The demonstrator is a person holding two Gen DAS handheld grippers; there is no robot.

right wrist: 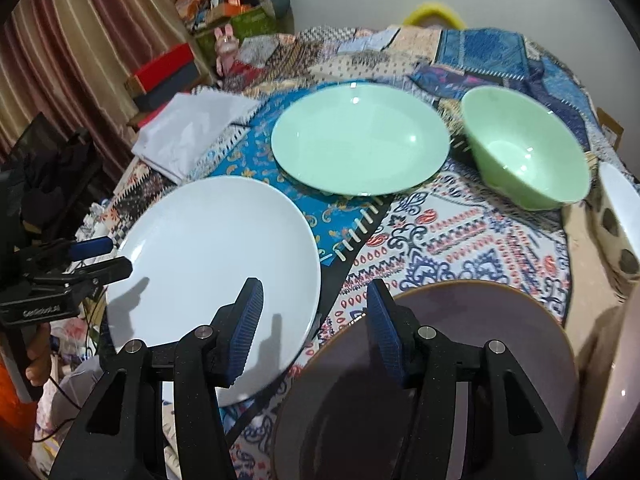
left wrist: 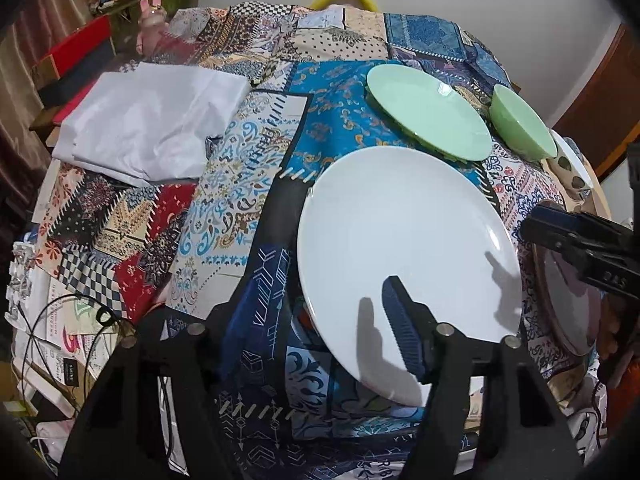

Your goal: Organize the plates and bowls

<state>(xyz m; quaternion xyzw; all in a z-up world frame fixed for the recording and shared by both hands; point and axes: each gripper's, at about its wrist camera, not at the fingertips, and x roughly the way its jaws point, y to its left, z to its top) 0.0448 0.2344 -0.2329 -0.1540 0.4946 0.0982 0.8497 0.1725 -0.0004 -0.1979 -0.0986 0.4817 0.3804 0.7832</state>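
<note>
**Two grippers poised over a white plate and a grey plate**

Left wrist view: The left gripper (left wrist: 320, 320) hangs over a patchwork cloth (left wrist: 224, 184) with its jaws parted and nothing between them. Its right finger, with a ribbed blue pad (left wrist: 400, 328), sits above the near edge of the white plate (left wrist: 404, 256); whether it touches the plate I cannot tell. Its left finger is hard to make out against the dark cloth. Beyond the white plate lies a mint-green plate (left wrist: 428, 116), its near rim just beside the white one. To the right of that stands a green bowl (left wrist: 520, 124), tilted. At far left lies a folded white cloth (left wrist: 148, 128). The right gripper (left wrist: 568, 240) reaches in from the right, over a brown-rimmed grey plate (left wrist: 568, 304).

Right wrist view: The right gripper (right wrist: 316, 320) stands half open and empty. Its left pad (right wrist: 248, 332) is above the right edge of the white plate (right wrist: 212, 272), its right pad (right wrist: 384, 332) above the grey plate (right wrist: 480, 320). The gap between the plates lies between the fingers. Farther off sit the mint-green plate (right wrist: 360, 136) and, to its right, the green bowl (right wrist: 524, 148). A spotted white dish (right wrist: 620, 216) shows at the right edge. The left gripper (right wrist: 100, 256) comes in from the left at the white plate's left rim.
</note>
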